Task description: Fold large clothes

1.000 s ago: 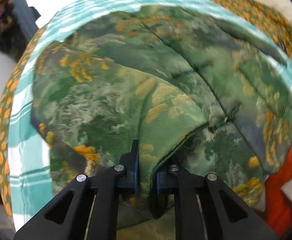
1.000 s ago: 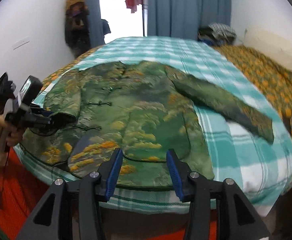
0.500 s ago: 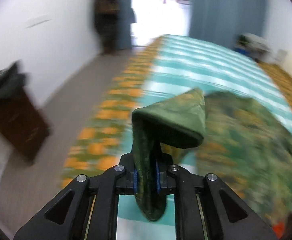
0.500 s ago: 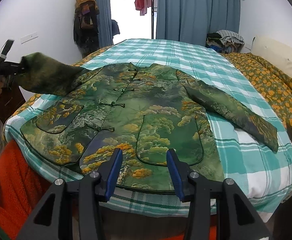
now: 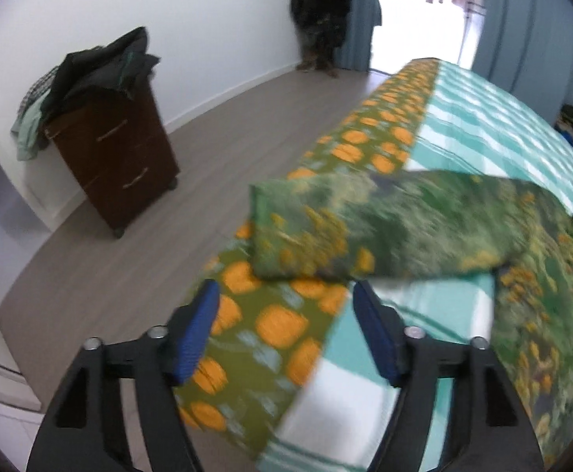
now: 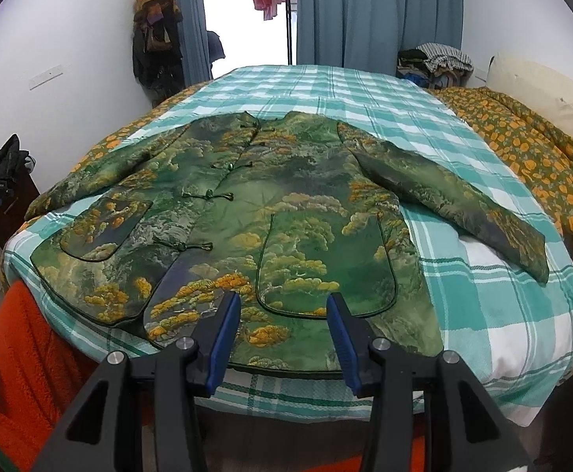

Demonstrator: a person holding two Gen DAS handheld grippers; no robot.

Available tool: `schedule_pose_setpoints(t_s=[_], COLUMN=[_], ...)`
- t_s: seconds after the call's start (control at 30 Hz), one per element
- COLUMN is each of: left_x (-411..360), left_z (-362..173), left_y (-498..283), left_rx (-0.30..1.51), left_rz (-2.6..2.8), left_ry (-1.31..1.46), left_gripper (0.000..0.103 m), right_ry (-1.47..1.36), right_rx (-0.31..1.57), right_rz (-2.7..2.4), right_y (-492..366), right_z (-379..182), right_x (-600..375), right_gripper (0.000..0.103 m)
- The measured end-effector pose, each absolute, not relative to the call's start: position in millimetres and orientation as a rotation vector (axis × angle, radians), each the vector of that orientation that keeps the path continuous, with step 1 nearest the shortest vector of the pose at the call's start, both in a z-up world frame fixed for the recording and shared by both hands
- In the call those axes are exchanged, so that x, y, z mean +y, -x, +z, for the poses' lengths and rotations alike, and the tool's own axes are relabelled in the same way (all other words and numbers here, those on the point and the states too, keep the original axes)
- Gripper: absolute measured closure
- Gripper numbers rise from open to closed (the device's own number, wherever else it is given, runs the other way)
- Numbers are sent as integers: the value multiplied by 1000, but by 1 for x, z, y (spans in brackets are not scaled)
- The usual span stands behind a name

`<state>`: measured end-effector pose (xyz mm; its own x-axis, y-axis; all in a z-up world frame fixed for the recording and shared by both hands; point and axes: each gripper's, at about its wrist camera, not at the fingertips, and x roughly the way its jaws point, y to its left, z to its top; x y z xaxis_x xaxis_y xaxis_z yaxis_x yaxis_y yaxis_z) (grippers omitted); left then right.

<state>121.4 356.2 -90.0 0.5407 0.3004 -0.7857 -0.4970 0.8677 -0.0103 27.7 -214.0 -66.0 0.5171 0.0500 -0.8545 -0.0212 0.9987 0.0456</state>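
- The green patterned jacket (image 6: 270, 212) is lying flat, front side up, on the teal checked blanket (image 6: 494, 306) that is covering the bed, with its hem toward 6 o'clock and its collar toward 12 o'clock in the right wrist view.
- Its right-side sleeve (image 6: 455, 200) is stretching out toward 4 o'clock across the blanket, apart from the body below the shoulder.
- The other sleeve (image 5: 369, 228) is lying spread toward 9 o'clock, its cuff end resting over the orange-flowered quilt (image 5: 278, 326) at the bed's edge.
- The left gripper (image 5: 286, 326) is hovering just short of that cuff, its blue-padded jaws standing spread wide with nothing between them; the cuff is sitting at 12 o'clock from the fingertips, not touching them.
- The right gripper (image 6: 283, 330) is hanging over the jacket's hem at 6 o'clock, jaws likewise spread apart and holding nothing.
- A dark wooden drawer unit (image 5: 117, 157) with clothes piled on top is standing against the white wall at 10 o'clock in the left wrist view.
- Blue curtains (image 6: 373, 11) are hanging at 12 o'clock behind the bed, framing a bright doorway.
- An orange fleece cloth (image 6: 31, 358) is showing at 8 o'clock below the bed edge.
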Motion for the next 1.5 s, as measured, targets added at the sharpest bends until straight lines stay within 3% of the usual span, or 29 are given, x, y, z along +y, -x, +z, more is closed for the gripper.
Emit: schedule_pose_setpoints(t_s=[0.1,0.17,0.33,0.47,0.73,1.03,1.07,1.1,1.13,1.17,1.23,1.3,1.5], left_x=[333,310,257,212,180,173,171,169,168,167,163,158,155], left_z=[-87,-88,-85,-101,-157,-181,-182,-182,-184,-185,-183,-178,-161], left_y=[-114,-114,-116,-117,-136,-141,-141,-141,-141,-141,-141,-140,-127], left_rx=[892,903,946,1006,1141,1179,1183,1192,1208,1223,1226,1223,1204], left_rz=[394,329,129,-40,-133,-111,-115,-129,-157,-166,-181,-185,-203], left_ry=[247,239,235,184,200,185,179,180,195,205,202,187,141], left_gripper=[25,24,14,12,12,12,14,28,44,49,76,81,85], right_ry=[-24,-13,-3,-34,-247,-446,-454,-446,-440,-430,-394,-388,-337], right_rx=[1034,1040,1046,1051,1206,1293,1289,1290,1295,1310,1315,1304,1286], right_rz=[47,53,78,45,-116,-40,-20,-18,-13,0,-9,-1,0], right_y=[-29,-29,-29,-31,-52,-65,-65,-66,-67,-67,-66,-66,-60], right_z=[-67,-69,-71,-72,-119,-173,-172,-170,-169,-168,-165,-160,-145], right_x=[-210,-206,-204,-238,-353,-364,-362,-361,-360,-358,-355,-351,-343], right_gripper=[56,47,45,29,29,29,29,30,39,57,79,86,89])
